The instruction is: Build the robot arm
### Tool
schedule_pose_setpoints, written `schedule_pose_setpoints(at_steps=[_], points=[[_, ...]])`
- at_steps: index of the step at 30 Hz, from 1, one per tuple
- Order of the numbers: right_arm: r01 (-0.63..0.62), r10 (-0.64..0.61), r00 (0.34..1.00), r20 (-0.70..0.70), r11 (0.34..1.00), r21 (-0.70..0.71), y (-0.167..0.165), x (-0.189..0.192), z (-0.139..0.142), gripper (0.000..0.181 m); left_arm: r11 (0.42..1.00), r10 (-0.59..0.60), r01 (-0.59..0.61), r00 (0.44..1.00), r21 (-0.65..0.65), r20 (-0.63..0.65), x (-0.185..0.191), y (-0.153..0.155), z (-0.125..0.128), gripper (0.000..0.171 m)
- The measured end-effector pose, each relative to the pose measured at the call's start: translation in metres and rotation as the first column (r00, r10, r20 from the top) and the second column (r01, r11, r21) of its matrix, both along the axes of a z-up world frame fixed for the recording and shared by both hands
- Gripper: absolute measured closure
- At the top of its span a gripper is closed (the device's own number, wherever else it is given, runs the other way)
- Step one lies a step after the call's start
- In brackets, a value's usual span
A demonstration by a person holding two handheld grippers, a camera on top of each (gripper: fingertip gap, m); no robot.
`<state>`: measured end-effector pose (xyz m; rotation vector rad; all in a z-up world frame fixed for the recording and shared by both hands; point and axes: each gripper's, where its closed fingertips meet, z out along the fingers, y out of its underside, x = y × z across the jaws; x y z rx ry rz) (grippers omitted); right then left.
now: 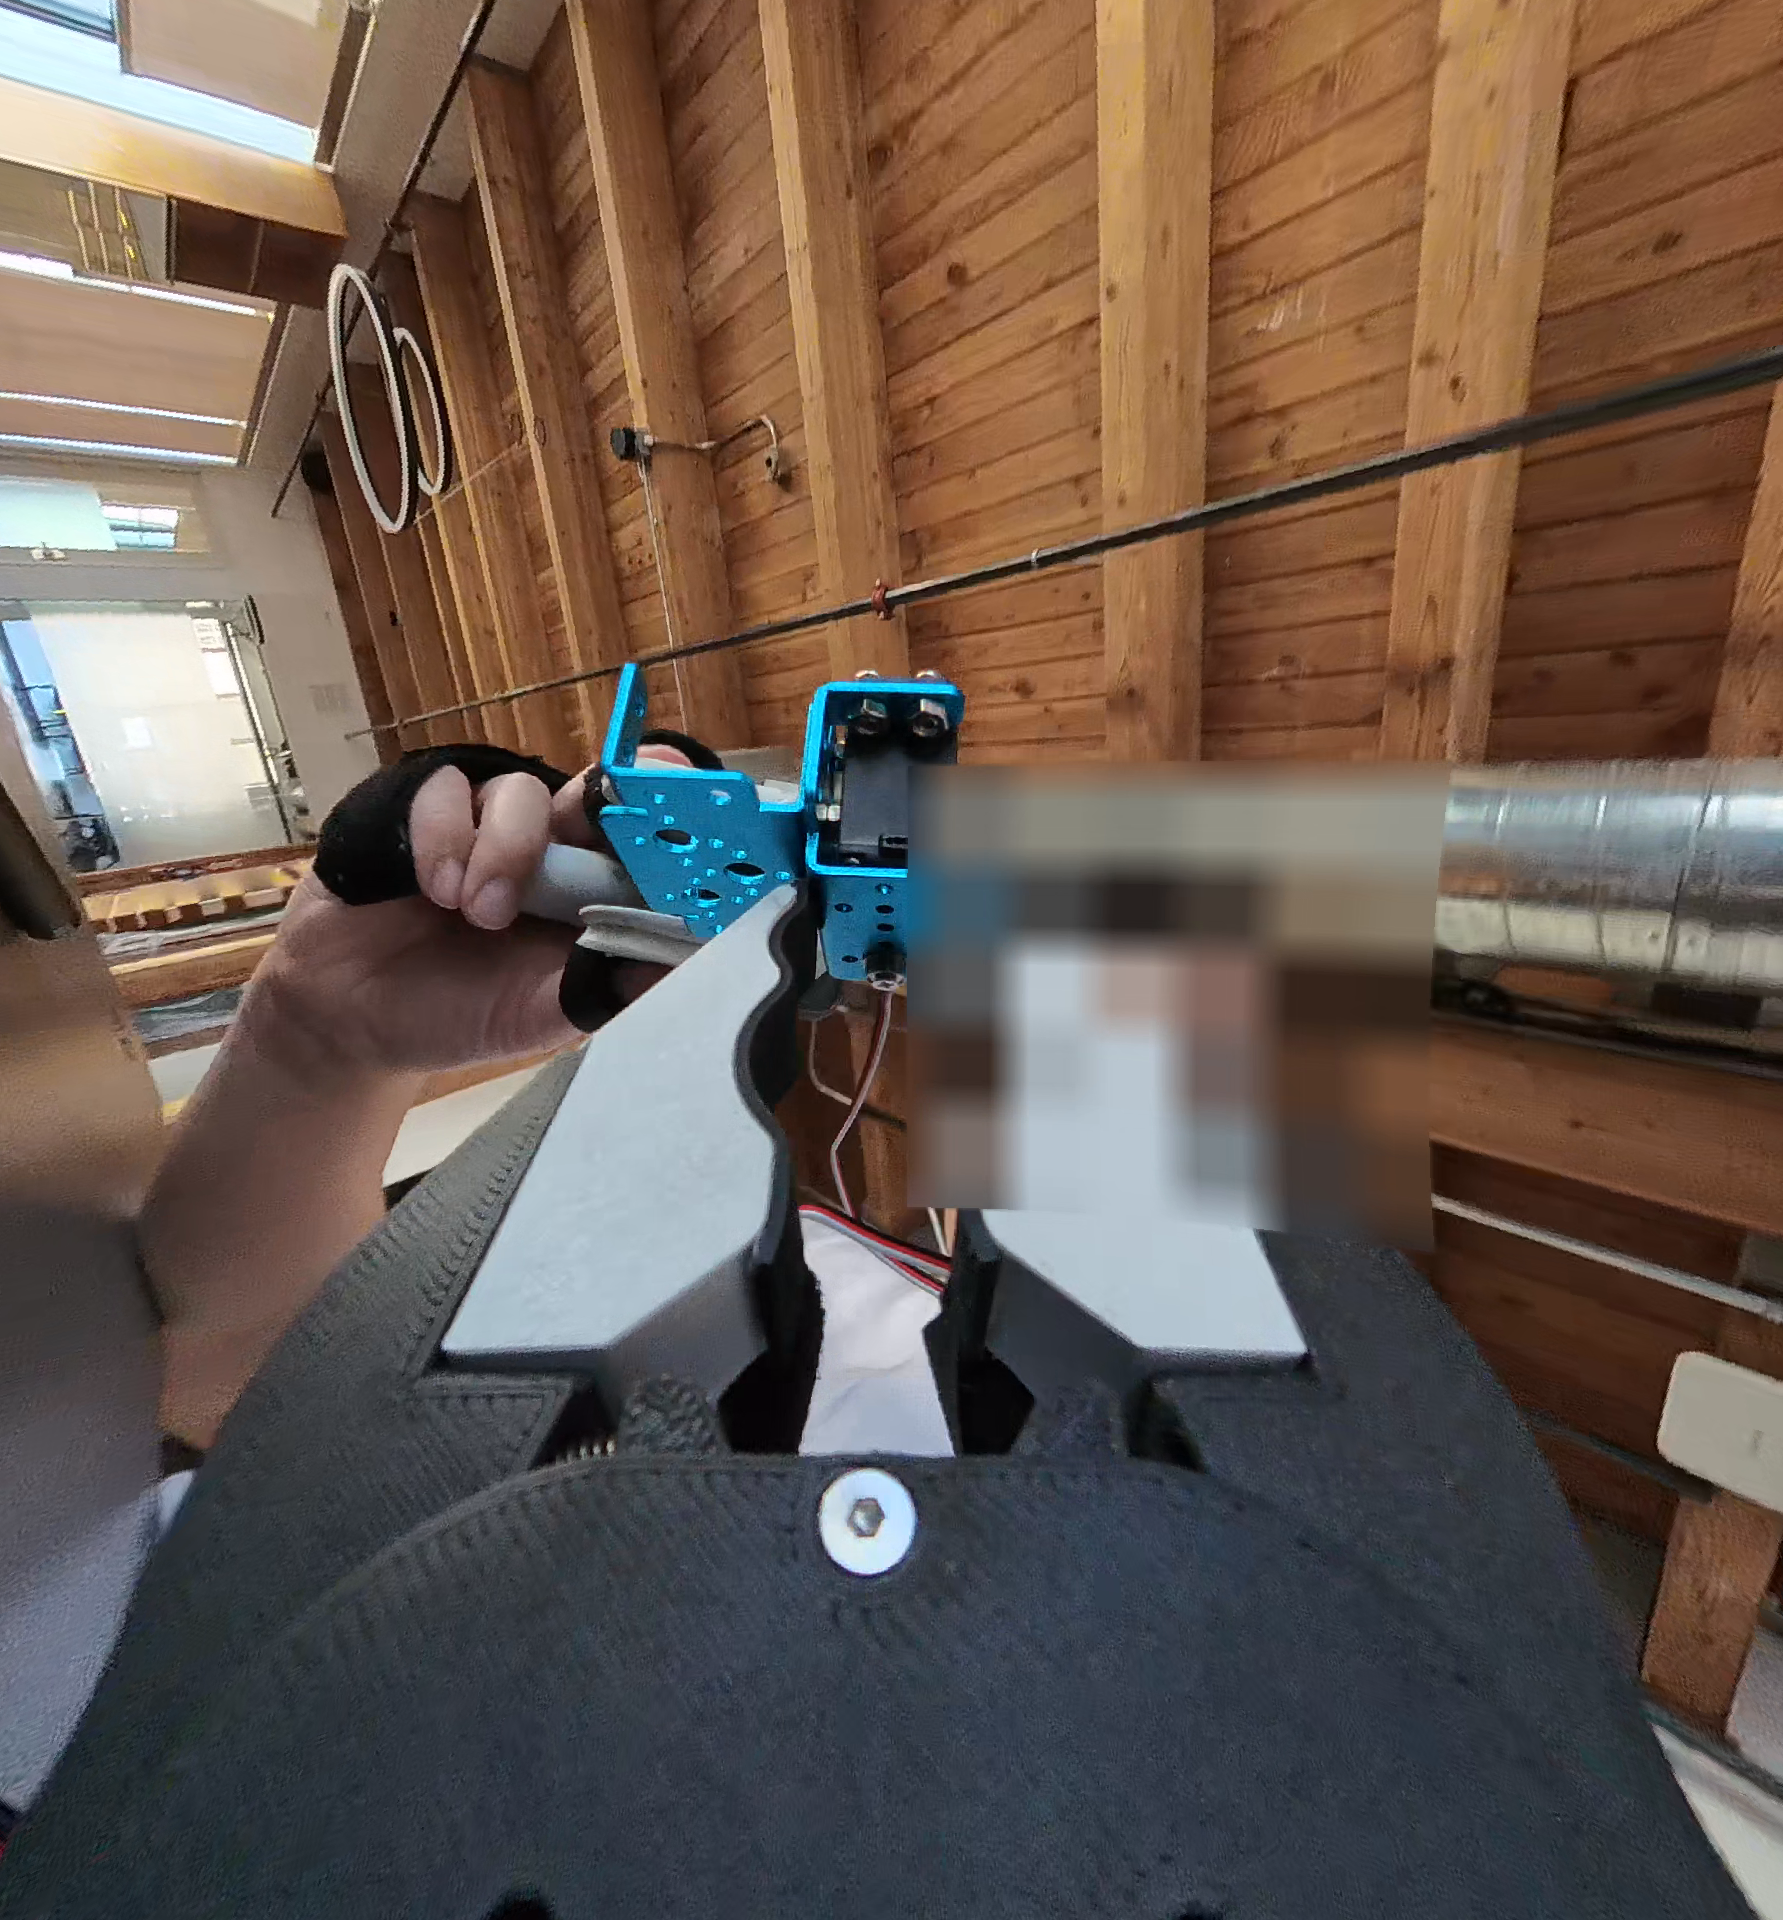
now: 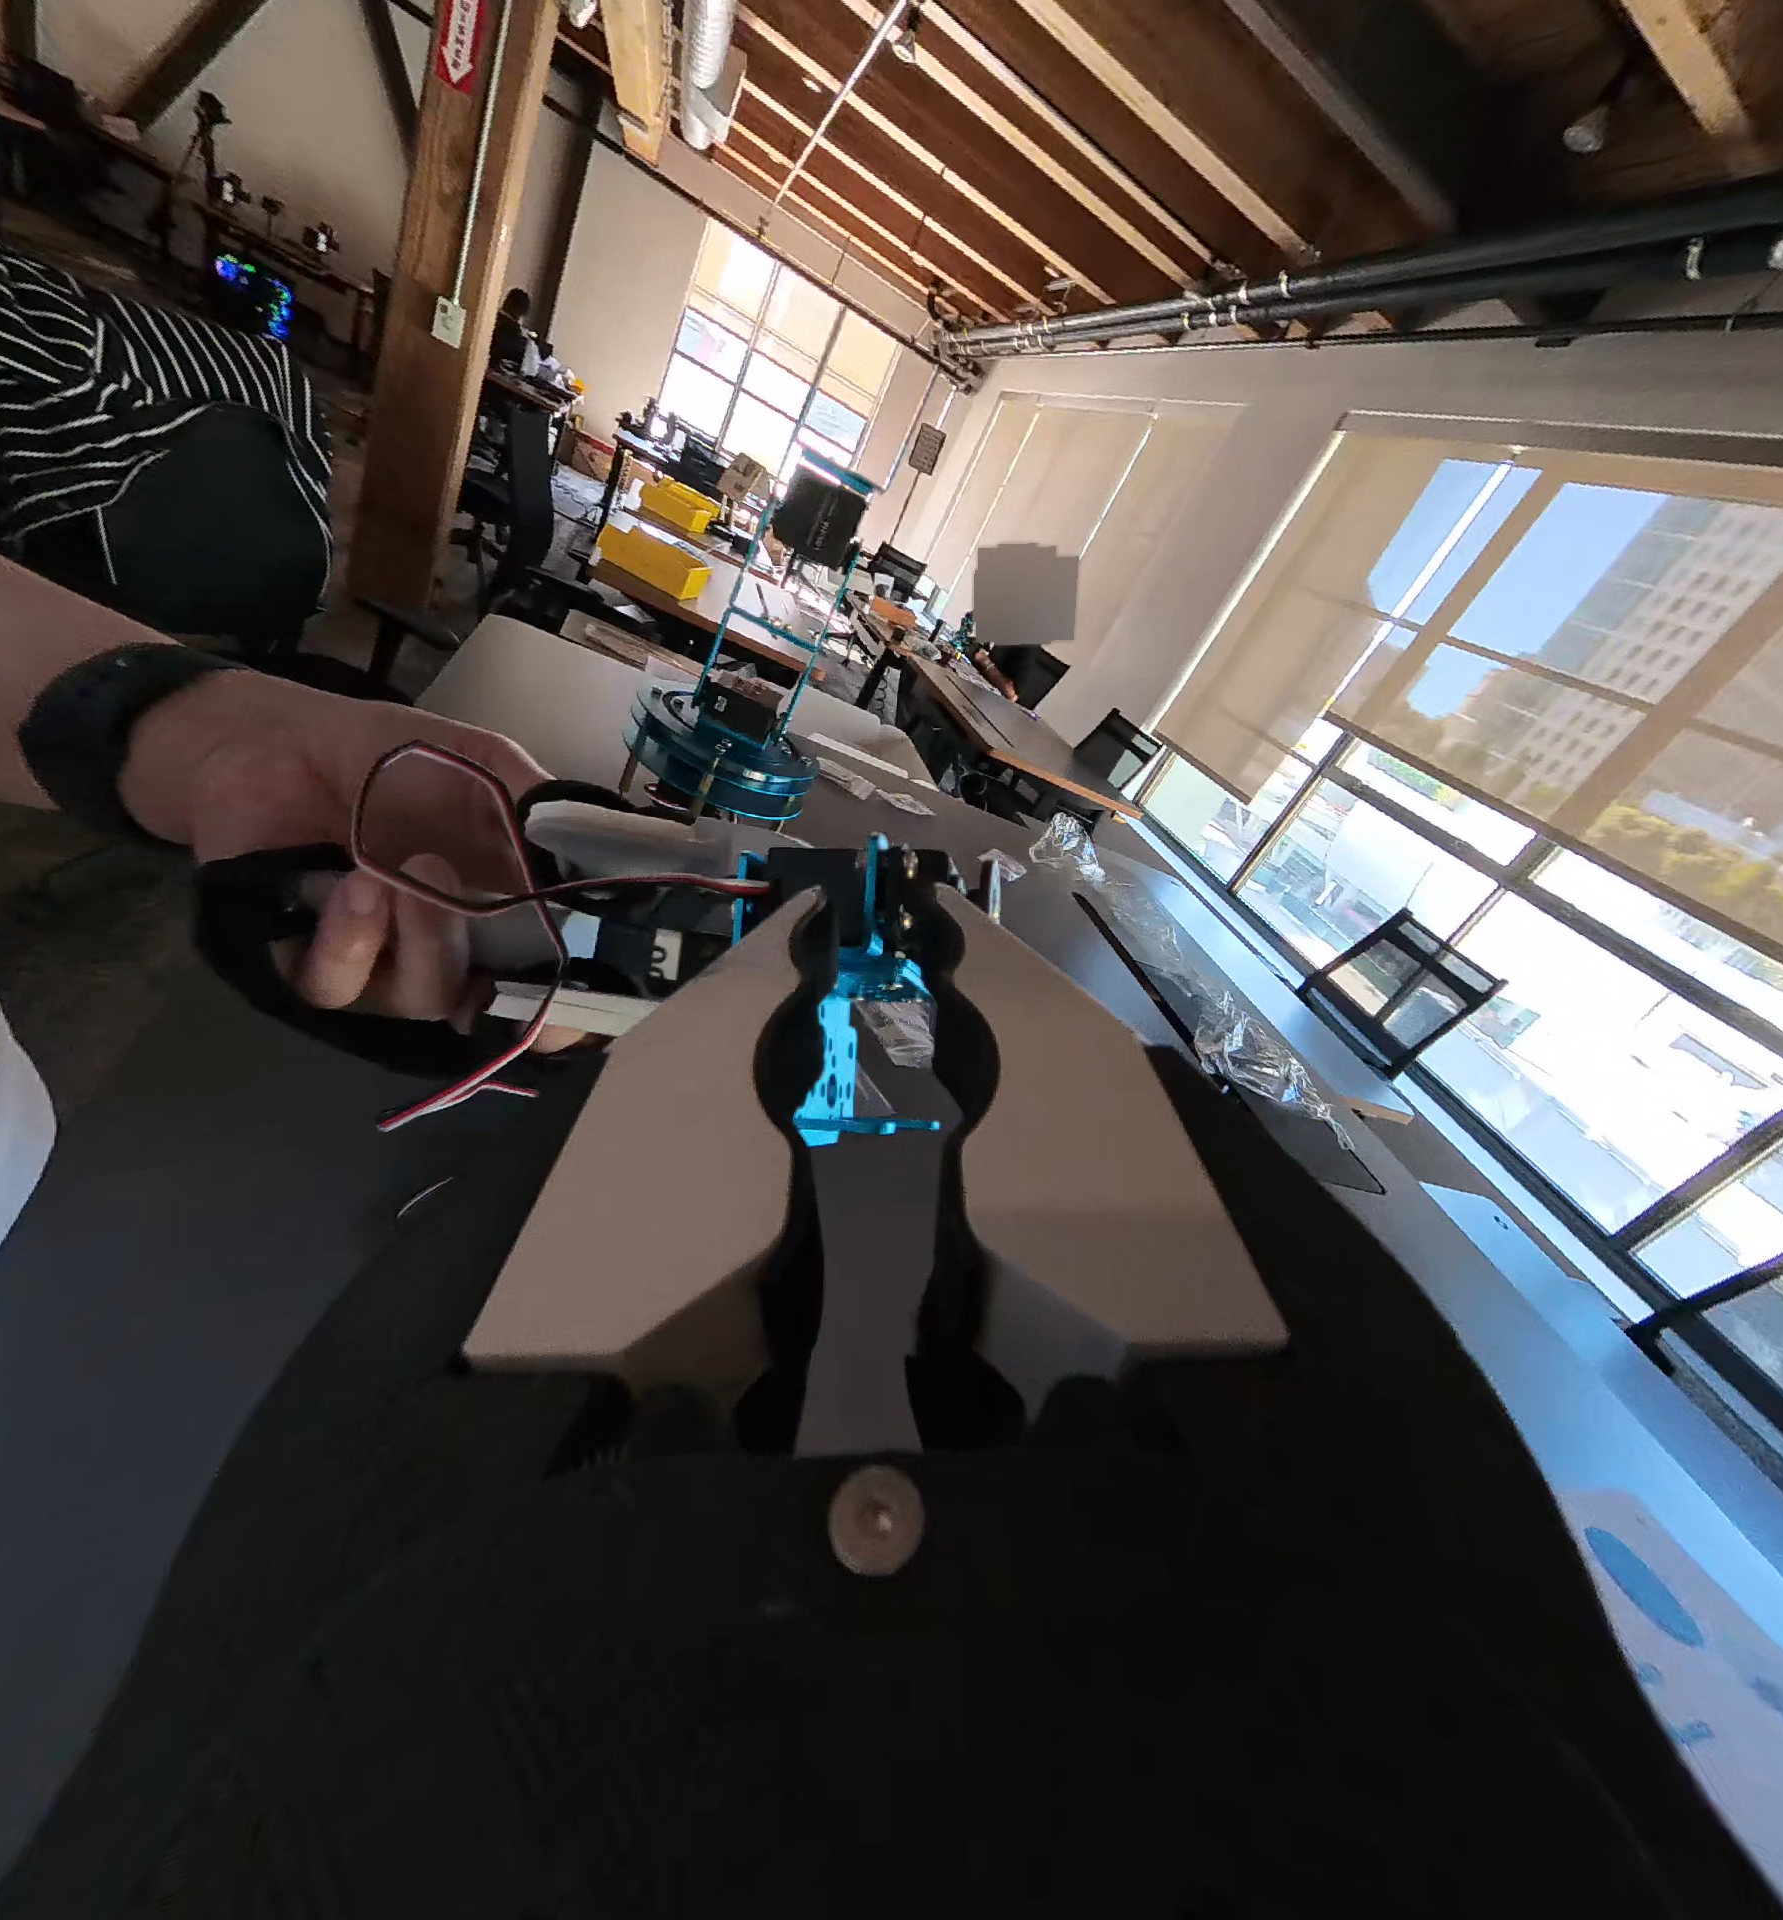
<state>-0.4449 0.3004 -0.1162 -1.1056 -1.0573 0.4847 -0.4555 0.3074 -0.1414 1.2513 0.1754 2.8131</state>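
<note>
In the left wrist view the left gripper (image 1: 856, 914) points up toward the ceiling. Its left finger (image 1: 679, 1122) rises from lower centre and its tip touches a blue bracket (image 1: 700, 831) at mid-frame. The other fingertip lies under a mosaic patch, so I cannot tell whether the pair is pinching or only resting there. A black servo (image 1: 871, 810) sits in the bracket's right part, and thin wires (image 1: 856, 1101) hang below it. At centre left a hand (image 1: 399, 935) with a black strap holds the other gripper against the bracket's left side. Beyond are a wooden plank ceiling (image 1: 1282, 312), a silver duct (image 1: 1645, 883) at the right edge and two ring lamps (image 1: 378, 395) at upper left. In the right wrist view the right gripper (image 2: 879, 914) has its pale fingers (image 2: 679, 1122) drawn in on the blue bracket (image 2: 871, 966), pinching it just above frame centre. Looped red, white and dark wires (image 2: 451, 894) trail left across a second hand (image 2: 347, 831) with a black wristband. Behind them is a grey table (image 2: 1178, 935) with crumpled clear wrap (image 2: 1251, 1039), then a round blue base assembly (image 2: 721, 748). Farther off are yellow bins (image 2: 648, 556), and large windows (image 2: 1489, 831) fill the right side.
</note>
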Motion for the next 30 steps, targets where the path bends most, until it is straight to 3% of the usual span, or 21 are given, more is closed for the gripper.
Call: schedule_pose_setpoints(at_steps=[1, 7, 11, 17, 30], points=[[0.006, -0.006, 1.0, -0.004, 1.0, -0.007, 0.001, 0.001, 0.0, 0.167, 1.0, 0.006, -0.006, 1.0, -0.027, 0.003, 0.002, 0.0, 0.0, 0.146], [0.029, -0.029, 1.0, -0.008, 0.998, -0.052, 0.011, 0.011, 0.0, 0.163, 0.99, 0.002, 0.002, 1.0, -0.141, 0.026, 0.011, -0.002, 0.0, 0.147], [-0.008, 0.004, 1.0, -0.028, 0.99, -0.139, 0.012, 0.013, -0.003, 0.17, 0.982, -0.005, 0.01, 0.999, -0.19, 0.032, 0.016, -0.003, -0.002, 0.146], [-0.003, 0.002, 1.0, -0.007, 0.992, -0.128, 0.012, 0.01, -0.004, 0.159, 0.979, 0.026, -0.023, 1.0, -0.204, 0.015, 0.017, -0.002, -0.002, 0.146], [0.012, -0.014, 1.0, -0.014, 0.989, -0.145, 0.014, 0.01, -0.006, 0.17, 0.984, 0.039, -0.04, 0.999, -0.171, -0.011, 0.017, -0.006, -0.008, 0.146]])
